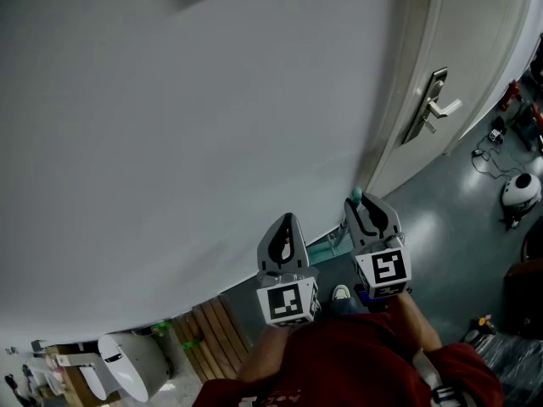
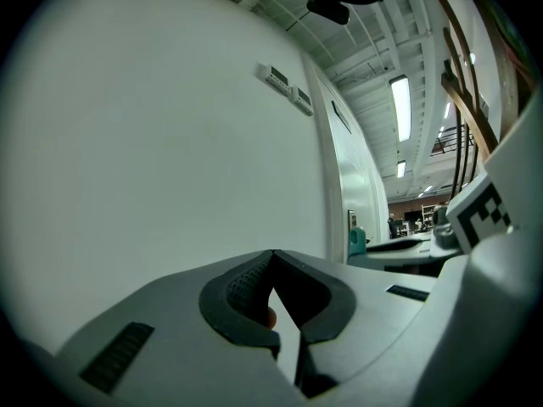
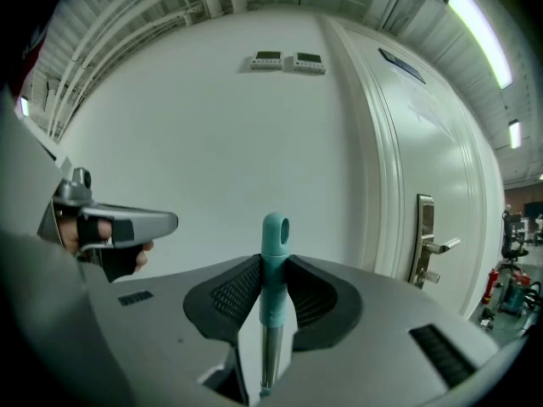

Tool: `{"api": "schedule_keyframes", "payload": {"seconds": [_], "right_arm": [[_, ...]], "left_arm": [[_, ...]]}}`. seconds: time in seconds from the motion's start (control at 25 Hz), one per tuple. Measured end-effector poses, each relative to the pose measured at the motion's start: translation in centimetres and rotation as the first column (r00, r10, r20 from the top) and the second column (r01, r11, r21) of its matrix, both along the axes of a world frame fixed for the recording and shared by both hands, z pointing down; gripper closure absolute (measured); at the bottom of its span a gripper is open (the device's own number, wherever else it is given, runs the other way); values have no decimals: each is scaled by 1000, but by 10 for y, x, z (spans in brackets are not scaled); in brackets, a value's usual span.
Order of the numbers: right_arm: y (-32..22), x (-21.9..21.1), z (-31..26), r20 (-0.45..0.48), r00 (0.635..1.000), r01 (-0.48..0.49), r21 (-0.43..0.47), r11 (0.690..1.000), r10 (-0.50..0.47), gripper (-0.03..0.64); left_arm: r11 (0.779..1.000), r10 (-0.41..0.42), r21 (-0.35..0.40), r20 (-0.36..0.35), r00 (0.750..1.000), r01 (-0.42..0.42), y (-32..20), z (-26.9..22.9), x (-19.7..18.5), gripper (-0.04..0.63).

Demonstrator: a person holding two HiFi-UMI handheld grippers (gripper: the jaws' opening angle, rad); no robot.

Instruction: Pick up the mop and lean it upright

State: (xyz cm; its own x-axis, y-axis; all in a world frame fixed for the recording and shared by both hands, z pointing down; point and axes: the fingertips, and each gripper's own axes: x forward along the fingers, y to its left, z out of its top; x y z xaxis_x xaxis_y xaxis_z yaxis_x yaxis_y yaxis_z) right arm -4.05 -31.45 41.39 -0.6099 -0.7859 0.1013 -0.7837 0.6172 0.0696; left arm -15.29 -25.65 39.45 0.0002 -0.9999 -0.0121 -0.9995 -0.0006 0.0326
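Observation:
The mop's handle stands upright with its teal grip (image 3: pixel 274 253) clamped between the pads of my right gripper (image 3: pixel 273 265), which is shut on it. The teal end cap sticks up above the jaws and the metal shaft (image 3: pixel 269 354) runs down below them. In the head view the handle's tip (image 1: pixel 356 195) shows just ahead of the right gripper (image 1: pixel 360 209), close to the white wall, and a teal part of the mop (image 1: pixel 326 248) lies on the floor below. My left gripper (image 1: pixel 288 220) hangs beside it, to the left, jaws closed tip to tip (image 2: pixel 270 257) with nothing between them.
A white wall (image 1: pixel 187 142) fills the front. To its right is a white door with a metal lever handle (image 1: pixel 434 107). Wooden slats (image 1: pixel 216 333) and a white device (image 1: pixel 127 365) sit low on the left. A round white machine (image 1: pixel 519 190) and cables lie on the grey floor at right.

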Motion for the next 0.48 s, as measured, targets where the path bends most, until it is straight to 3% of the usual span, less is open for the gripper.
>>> {"api": "schedule_keyframes", "payload": {"seconds": [0.16,0.48], "right_arm": [[6,5,-43,19,1000,-1,33,999,1,511],[16,6,-94,68,998,-4,108,994,-4,511]], "left_arm": [[1000,-7,-10,4,1000,7,-2,-5,0,583],[998,-5,70,-40,999,7,0,-34,0,583]]}}
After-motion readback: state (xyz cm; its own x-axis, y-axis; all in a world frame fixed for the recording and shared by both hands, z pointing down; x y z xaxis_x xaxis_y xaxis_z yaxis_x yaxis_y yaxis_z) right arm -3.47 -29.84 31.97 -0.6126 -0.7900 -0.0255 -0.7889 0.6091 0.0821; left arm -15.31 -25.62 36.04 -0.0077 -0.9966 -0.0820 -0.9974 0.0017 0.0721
